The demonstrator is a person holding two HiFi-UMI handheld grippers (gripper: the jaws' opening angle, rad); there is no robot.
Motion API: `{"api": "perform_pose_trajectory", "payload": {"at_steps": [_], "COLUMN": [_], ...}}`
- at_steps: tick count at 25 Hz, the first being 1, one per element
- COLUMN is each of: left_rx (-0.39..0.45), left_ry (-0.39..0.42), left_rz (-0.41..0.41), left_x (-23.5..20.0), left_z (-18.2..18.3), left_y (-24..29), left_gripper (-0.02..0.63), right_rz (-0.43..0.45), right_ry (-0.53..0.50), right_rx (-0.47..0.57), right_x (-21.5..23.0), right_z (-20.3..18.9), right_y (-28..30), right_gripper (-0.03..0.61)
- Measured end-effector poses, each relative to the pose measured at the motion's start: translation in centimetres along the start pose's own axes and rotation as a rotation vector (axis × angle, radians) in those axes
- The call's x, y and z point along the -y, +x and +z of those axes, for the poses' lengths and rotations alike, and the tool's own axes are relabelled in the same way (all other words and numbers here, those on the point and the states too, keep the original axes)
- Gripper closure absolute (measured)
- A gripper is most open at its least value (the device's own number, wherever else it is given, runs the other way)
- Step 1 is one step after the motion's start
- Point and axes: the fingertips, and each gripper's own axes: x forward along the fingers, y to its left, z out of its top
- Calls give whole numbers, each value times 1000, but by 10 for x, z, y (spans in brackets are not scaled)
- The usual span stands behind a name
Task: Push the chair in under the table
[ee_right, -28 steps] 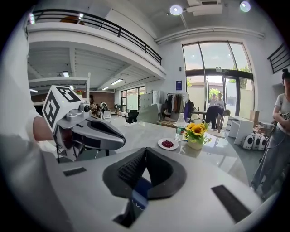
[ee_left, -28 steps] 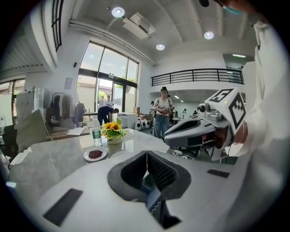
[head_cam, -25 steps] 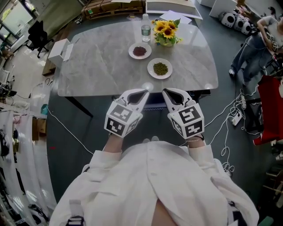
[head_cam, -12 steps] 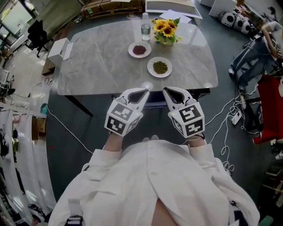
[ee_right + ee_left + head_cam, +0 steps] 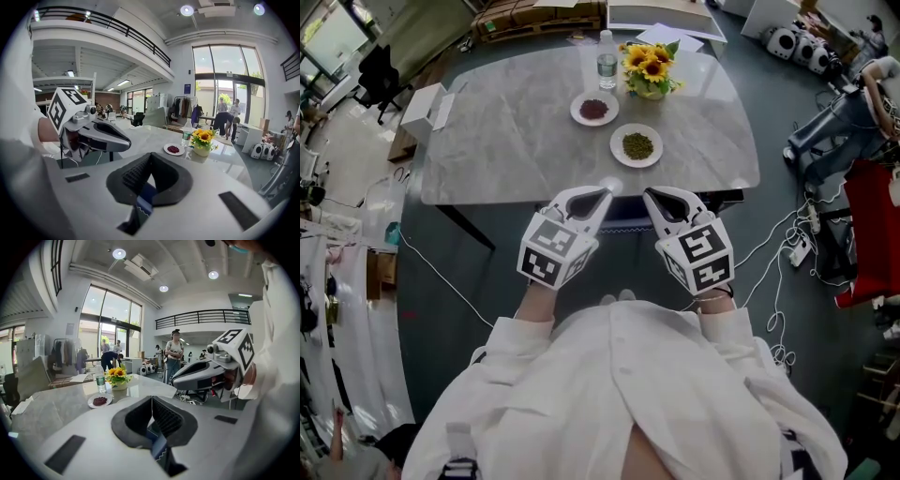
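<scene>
White left gripper and right gripper: jaws closed, empty, flanking dark blue chair at grey marble table edge. White plate of green grains lies beyond.

The chair shows only as a dark blue strip at centre frame, close against the near edge of the grey marbled, round-cornered worktop filling the upper middle.

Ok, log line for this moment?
left gripper shut | right gripper shut | both at table edge | chair between them
</scene>
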Motion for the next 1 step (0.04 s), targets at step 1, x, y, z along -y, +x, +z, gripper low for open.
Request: {"api": "perform_pose_trajectory", "payload": {"at_steps": [1], "left_rx": [2], "left_ry": [-1], "left_rz": [1], "left_x": [0], "left_z": [0], "left_y": [0], "left_gripper": [597], "right_rz": [-2], "right_ry": [1], "right_rx": [0], "right_x": [1], "right_z": [0], "right_y": [-1], "right_gripper": [548]}}
